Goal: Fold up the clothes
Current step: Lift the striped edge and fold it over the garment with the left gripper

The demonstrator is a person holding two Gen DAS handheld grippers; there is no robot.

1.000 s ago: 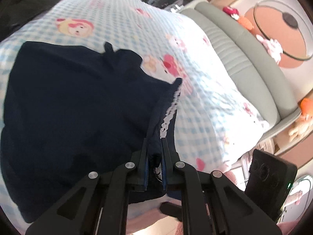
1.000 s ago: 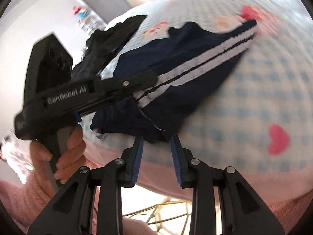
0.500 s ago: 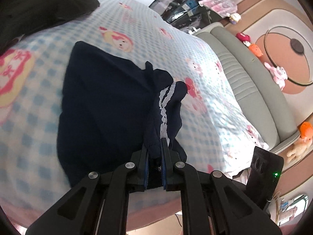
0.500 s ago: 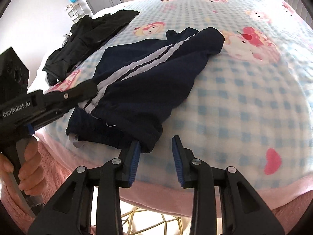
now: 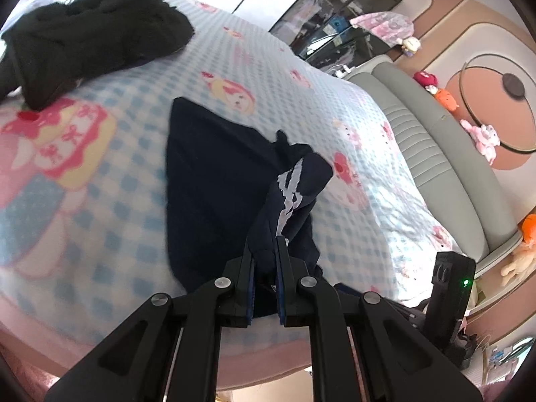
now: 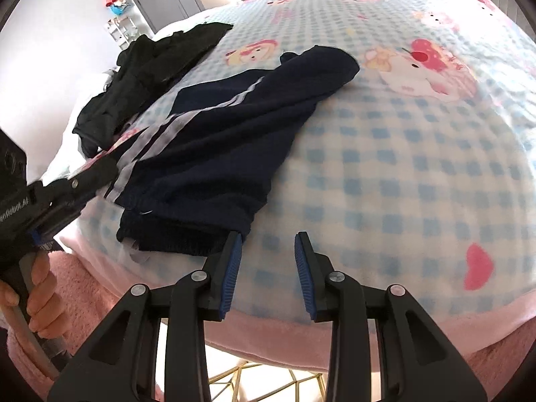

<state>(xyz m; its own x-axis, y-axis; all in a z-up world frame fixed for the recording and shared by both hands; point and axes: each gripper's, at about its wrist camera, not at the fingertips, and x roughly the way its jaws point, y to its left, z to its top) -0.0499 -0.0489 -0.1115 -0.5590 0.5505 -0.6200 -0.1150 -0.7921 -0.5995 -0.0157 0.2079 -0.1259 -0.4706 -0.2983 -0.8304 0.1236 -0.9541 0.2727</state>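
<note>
Navy shorts (image 5: pixel 214 184) with white side stripes lie on the blue checked blanket (image 5: pixel 100 201), near its front edge. My left gripper (image 5: pixel 266 244) is shut on the shorts' striped waistband edge, and a fold of cloth rises from its pads. The right wrist view shows the same shorts (image 6: pixel 227 134) spread out, with the left gripper (image 6: pixel 97 174) coming in from the left and clamping the striped side. My right gripper (image 6: pixel 268 239) stands open just right of the waistband corner, its left finger (image 6: pixel 232 254) beside the cloth with nothing between the pads.
A heap of black clothes (image 5: pixel 87 33) lies at the far left of the bed, the same heap (image 6: pixel 150 63) showing in the right wrist view. A grey padded headboard (image 5: pixel 445 154) runs along the right. A hand (image 6: pixel 37 284) holds the left gripper's handle. The blanket's pink border (image 6: pixel 284 335) marks the near edge.
My left gripper has pulled the striped side of the shorts leftward across the bed, so more blanket and the black heap show. The right gripper has barely shifted and stays open.
</note>
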